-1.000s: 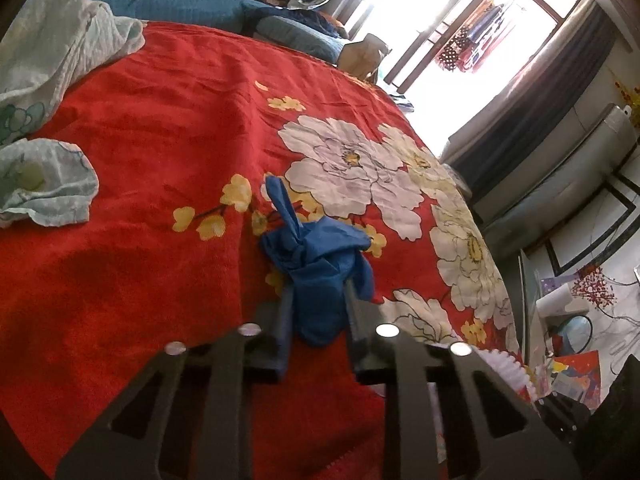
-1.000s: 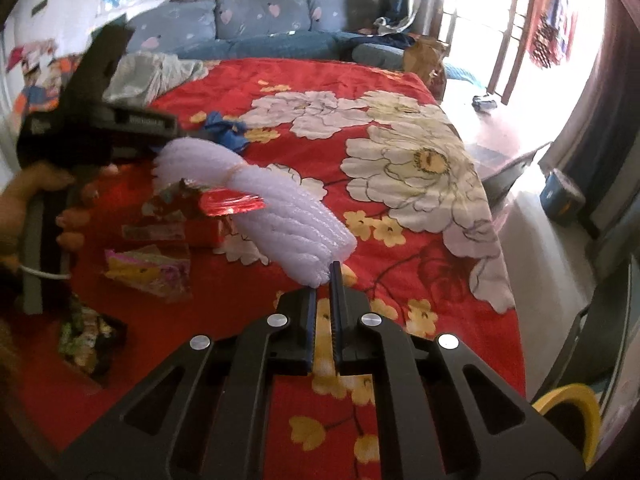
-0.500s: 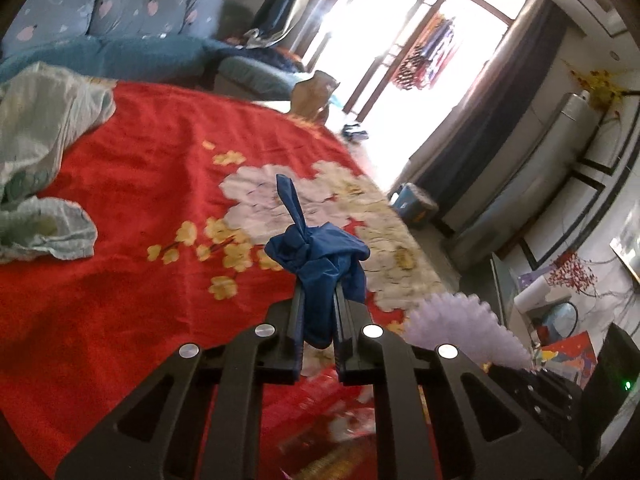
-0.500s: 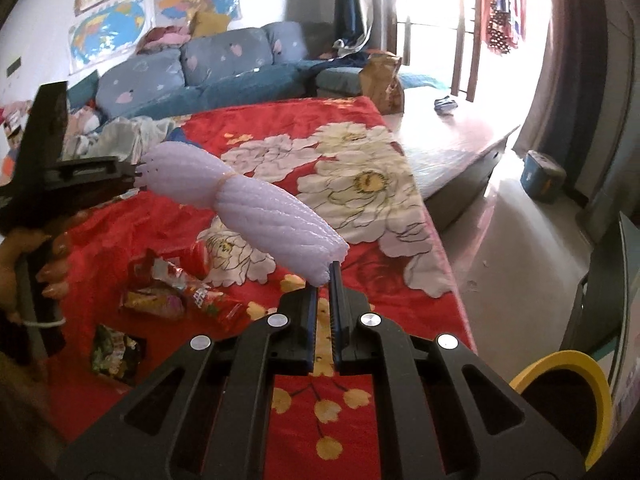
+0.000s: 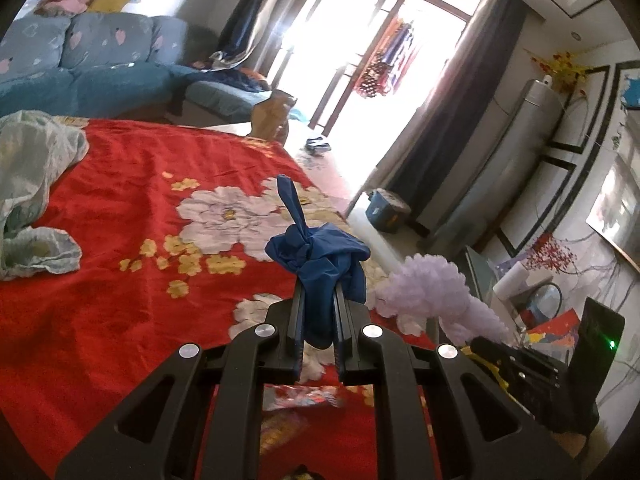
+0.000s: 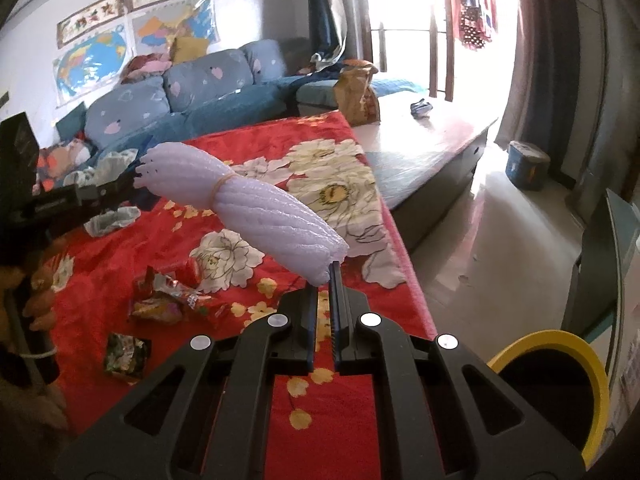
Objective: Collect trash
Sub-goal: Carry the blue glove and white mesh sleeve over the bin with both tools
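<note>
My left gripper [image 5: 318, 300] is shut on a crumpled blue glove [image 5: 320, 256], held up above the red flowered bedspread [image 5: 120, 208]. My right gripper [image 6: 324, 280] is shut on the end of a white foam net sleeve [image 6: 248, 208], which sticks out up and to the left over the bed. That foam sleeve [image 5: 436, 296] also shows at the right of the left wrist view. The left gripper [image 6: 116, 192], in a person's hand, shows at the left of the right wrist view. Snack wrappers [image 6: 172, 296] lie on the bedspread [image 6: 320, 140].
A bin with a yellow rim [image 6: 560, 364] stands on the floor at the bed's near right corner. Pale cloths [image 5: 32, 184] lie at the bed's left. A blue sofa [image 6: 208, 88] sits behind the bed, a low platform [image 6: 432, 136] and a small blue tub [image 6: 524, 164] toward the window.
The left gripper closed on the blue glove and lifted it off the bedspread. Both grippers rose and swung right toward the bed's edge; the yellow-rimmed bin came further into view.
</note>
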A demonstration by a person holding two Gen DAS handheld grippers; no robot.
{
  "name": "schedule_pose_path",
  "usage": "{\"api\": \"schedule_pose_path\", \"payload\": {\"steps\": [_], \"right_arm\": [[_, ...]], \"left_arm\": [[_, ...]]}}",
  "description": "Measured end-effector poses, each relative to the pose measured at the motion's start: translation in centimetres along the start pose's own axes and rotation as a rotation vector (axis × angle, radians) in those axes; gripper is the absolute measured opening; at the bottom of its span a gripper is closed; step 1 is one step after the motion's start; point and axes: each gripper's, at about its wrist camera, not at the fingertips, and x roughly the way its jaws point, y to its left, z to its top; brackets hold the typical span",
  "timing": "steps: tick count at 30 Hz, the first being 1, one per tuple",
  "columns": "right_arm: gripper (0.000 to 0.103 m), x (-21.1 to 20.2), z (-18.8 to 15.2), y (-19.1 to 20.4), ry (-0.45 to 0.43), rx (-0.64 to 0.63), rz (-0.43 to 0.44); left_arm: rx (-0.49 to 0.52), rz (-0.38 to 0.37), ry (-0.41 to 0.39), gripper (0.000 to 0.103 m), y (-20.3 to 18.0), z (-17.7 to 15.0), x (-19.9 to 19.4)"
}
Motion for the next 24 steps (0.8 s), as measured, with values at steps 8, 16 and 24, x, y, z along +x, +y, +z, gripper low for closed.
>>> {"api": "schedule_pose_path", "payload": {"steps": [8, 16, 24], "right_arm": [[0.003, -2.0, -0.6, -1.7, -0.023, 0.035, -0.033], [0.003, -3.7, -1.2, -3.8, -0.040, 0.078, -0.067], [0.003, -5.1, -2.2, -5.6, -0.045, 0.117, -0.100]], "left_arm": [[0.053, -0.041, 0.007, 0.011, -2.7, -0.9, -0.5], [0.093, -0.075, 0.018, 0.011, -4.9, -1.8, -0.7], [0.136, -0.104, 0.032, 0.011, -6.8, -2.5, -0.8]]}}
